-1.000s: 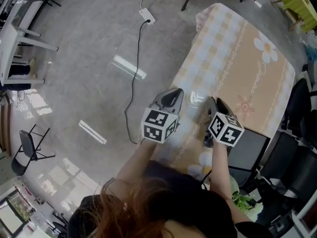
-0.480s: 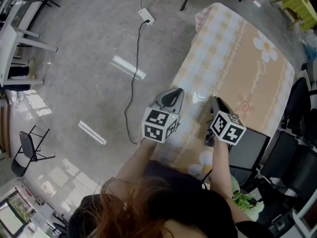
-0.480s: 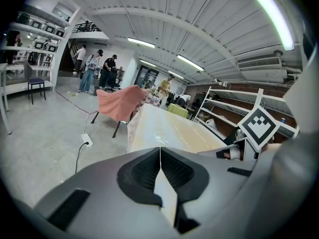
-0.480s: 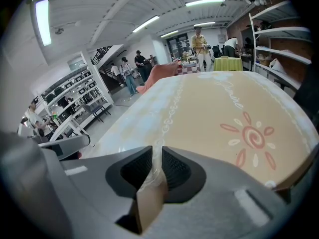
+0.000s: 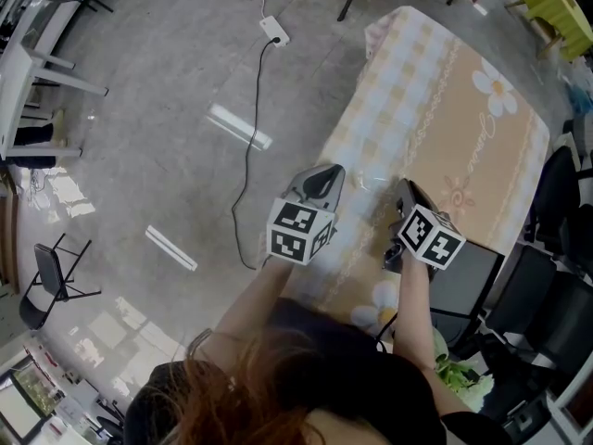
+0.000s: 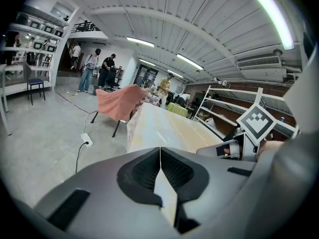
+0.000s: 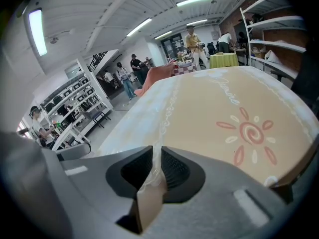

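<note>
Pinching a wisp of clear plastic film (image 7: 155, 164) in the right tongs (image 7: 156, 148), nearly closed on it, low over the near end of the desk (image 7: 219, 96) with its sun-print cloth. Pressing the left tongs (image 6: 160, 148) fully together, with nothing seen between, just beside the right pair, over the desk's left edge.

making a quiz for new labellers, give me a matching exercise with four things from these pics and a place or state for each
Things
1. left gripper
2. right gripper
3. power strip
4. pink cloth

Places or states
A. on the floor
B. shut on clear film
C. hanging over dark legs past the table
D. jaws together, nothing seen between them

Pairs: 1-D, 2-B, 3-A, 4-C
</note>
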A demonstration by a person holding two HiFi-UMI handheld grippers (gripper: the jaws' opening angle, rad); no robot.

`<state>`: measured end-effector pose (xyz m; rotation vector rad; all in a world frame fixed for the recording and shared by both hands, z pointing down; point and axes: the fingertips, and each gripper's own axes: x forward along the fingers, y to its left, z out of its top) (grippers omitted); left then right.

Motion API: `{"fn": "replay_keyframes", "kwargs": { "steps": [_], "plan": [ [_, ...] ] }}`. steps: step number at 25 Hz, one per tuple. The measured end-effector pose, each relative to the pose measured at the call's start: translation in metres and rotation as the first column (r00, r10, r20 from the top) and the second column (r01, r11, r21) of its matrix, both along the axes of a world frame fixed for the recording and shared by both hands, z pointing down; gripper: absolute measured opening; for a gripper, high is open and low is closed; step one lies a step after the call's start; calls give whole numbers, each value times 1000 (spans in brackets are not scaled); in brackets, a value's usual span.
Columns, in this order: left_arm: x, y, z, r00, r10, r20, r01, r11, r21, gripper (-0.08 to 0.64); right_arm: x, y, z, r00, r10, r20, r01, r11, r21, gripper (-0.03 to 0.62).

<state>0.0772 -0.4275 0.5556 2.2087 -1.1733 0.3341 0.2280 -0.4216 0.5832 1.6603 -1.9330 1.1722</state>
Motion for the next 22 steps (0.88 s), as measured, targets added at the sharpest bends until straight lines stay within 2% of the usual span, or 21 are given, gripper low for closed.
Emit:
{"fn": "replay_keyframes", "kwargs": {
  "steps": [22],
  "plan": [
    [-9, 22, -16, 1000, 5, 19, -6, 1000, 30, 12, -6, 14, -31, 999, 2, -40, 1, 997, 79, 57]
  ]
}}
